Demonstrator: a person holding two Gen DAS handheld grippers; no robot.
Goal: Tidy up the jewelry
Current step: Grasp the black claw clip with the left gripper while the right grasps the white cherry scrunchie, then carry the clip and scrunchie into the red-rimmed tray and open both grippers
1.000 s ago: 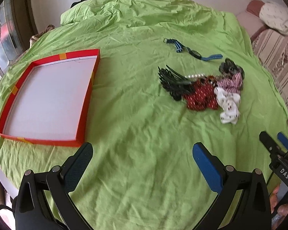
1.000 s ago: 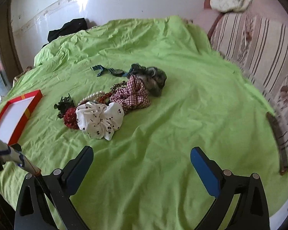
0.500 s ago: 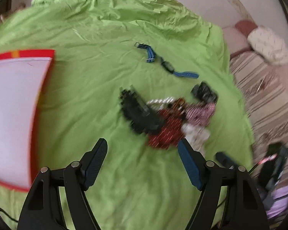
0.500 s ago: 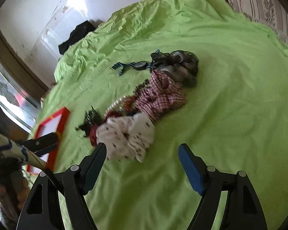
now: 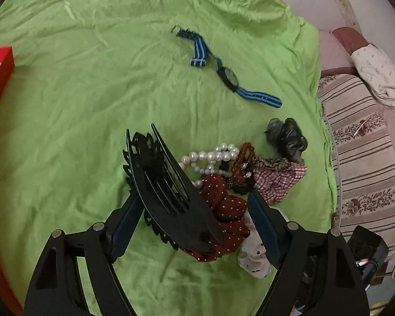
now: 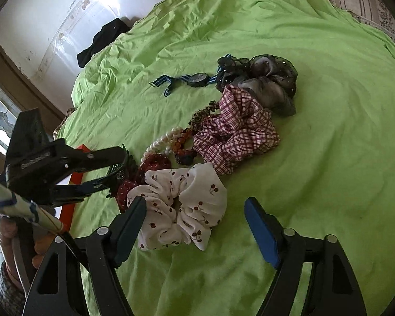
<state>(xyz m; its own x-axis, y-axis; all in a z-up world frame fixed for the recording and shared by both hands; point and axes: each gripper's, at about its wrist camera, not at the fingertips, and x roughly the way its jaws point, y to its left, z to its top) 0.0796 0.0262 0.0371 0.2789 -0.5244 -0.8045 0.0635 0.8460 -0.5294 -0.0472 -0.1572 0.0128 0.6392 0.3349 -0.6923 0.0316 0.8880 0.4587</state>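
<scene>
No text, brand or number reads clearly anywhere in either view. The only lettering sits on the side of the left gripper as the right wrist camera sees it — a short raised word along the black body, too small and dim to make out. The watch face shows a dial — its markings are not legible.

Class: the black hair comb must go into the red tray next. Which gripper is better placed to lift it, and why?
Left. The left gripper already straddles the black hair comb; the right gripper frames the white cherry scrunchie.
</scene>
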